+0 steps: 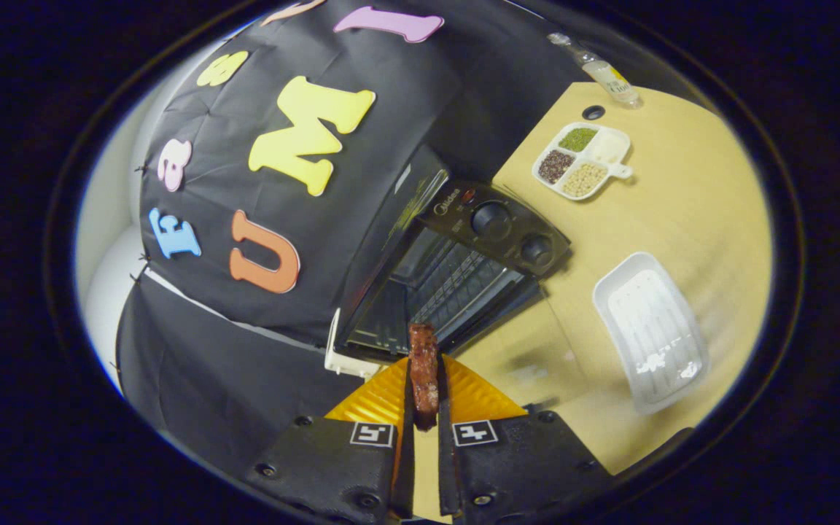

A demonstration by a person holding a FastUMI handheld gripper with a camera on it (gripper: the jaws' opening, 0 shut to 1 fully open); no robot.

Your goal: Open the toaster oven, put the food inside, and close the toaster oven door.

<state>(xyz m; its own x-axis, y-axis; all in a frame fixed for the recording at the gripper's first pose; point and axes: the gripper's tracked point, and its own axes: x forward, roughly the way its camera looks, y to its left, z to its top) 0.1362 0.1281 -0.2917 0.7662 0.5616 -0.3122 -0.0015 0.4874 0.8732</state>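
Note:
My gripper [424,364] is shut on a long brown piece of grilled meat [424,372], which stands up between the two fingers. Just beyond the meat's tip is the black toaster oven [464,248], tilted in this view. Its door is down and the wire rack [456,281] inside shows. Two round knobs [491,219] sit on its control panel. The meat's tip is close to the oven's mouth, outside it.
A white empty tray [650,332] lies on the wooden table [690,211] to the right of the oven. Farther back is a white divided dish [582,160] with grains and seeds, and a clear bottle [606,73] beyond it. A white block [340,361] sits by the oven's left corner.

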